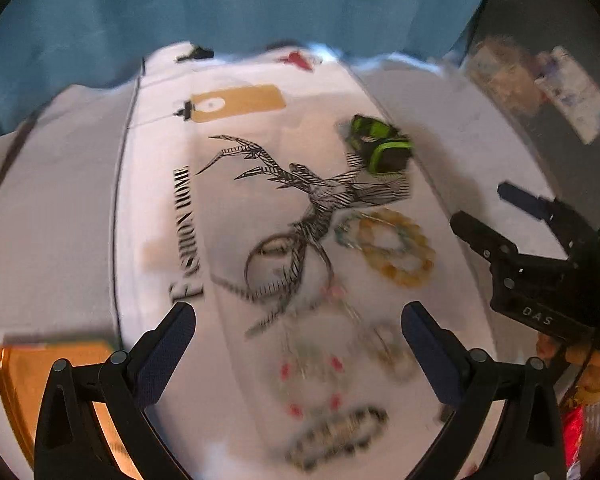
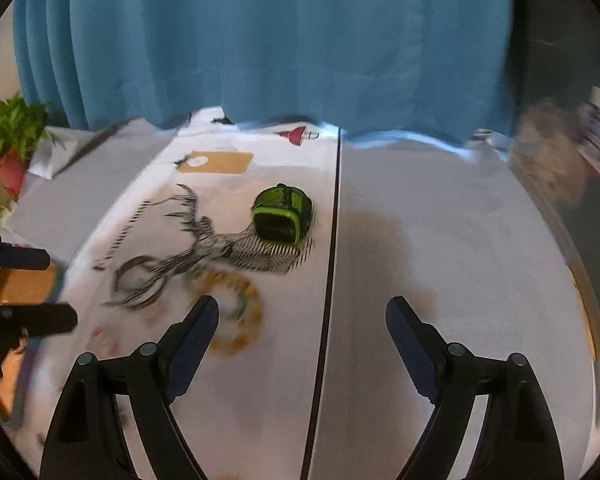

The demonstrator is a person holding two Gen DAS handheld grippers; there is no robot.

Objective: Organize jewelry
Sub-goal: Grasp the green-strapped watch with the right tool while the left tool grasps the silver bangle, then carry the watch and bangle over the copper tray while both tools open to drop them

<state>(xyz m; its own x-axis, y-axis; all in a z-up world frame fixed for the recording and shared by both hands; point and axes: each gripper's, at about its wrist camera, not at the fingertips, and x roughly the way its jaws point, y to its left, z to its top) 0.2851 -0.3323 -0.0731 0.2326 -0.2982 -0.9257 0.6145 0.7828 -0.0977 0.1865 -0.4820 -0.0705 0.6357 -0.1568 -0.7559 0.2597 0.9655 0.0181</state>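
Note:
Jewelry lies on a white printed tablecloth (image 1: 160, 168). A yellow bead bracelet (image 1: 396, 248) lies right of centre, with a dark thin bangle (image 1: 276, 256) to its left and blurred earrings and a dark-and-white bead bracelet (image 1: 336, 436) nearer. A green and black watch (image 1: 380, 144) lies farther back. My left gripper (image 1: 298, 320) is open above the near pieces, holding nothing. My right gripper (image 2: 302, 314) is open and empty; it also shows in the left wrist view (image 1: 480, 208). From the right wrist the bracelet (image 2: 236, 312) lies by the left finger and the watch (image 2: 282, 216) beyond.
An orange box (image 1: 16, 380) sits at the near left edge. A teal curtain (image 2: 280, 40) hangs behind the table. A potted plant (image 2: 8, 140) stands at the far left. Blurred cluttered items (image 1: 540, 76) lie at the right. A dark seam (image 2: 332, 240) runs across the cloth.

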